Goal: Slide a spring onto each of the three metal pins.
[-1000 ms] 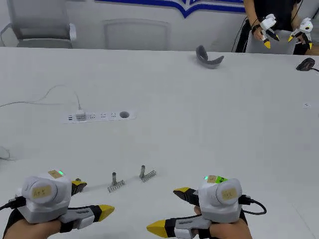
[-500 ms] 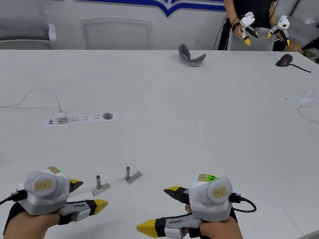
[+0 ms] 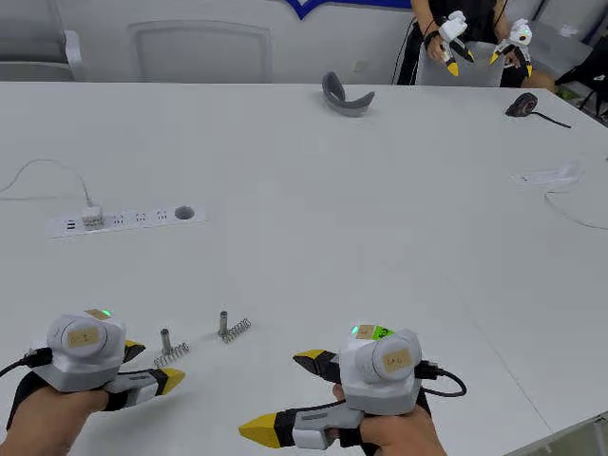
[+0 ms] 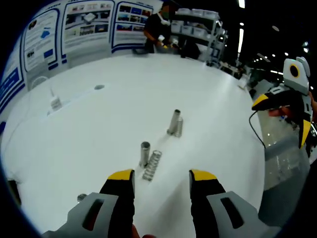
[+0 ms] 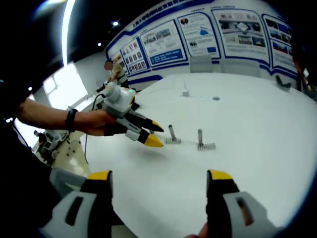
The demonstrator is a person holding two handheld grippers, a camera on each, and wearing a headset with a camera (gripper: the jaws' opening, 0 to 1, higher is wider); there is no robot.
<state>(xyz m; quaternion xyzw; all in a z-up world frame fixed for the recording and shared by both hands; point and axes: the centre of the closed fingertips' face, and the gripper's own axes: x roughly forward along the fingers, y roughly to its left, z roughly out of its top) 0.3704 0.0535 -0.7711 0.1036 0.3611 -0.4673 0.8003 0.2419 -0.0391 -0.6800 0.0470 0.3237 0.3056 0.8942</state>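
The left gripper (image 3: 152,365) is held low just left of the two upright pins (image 3: 165,339), fingers apart; the right gripper (image 3: 283,392) lies right of them, fingers spread wide.

White rounded housings on left gripper (image 3: 155,366) and right gripper (image 3: 279,392), each with a tan handwritten label (image 3: 396,359), green light (image 3: 370,332) and black cable (image 3: 454,380). Grey fingers (image 4: 121,198) sheathed black, tipped yellow. Black wristband (image 5: 72,119) on left arm.
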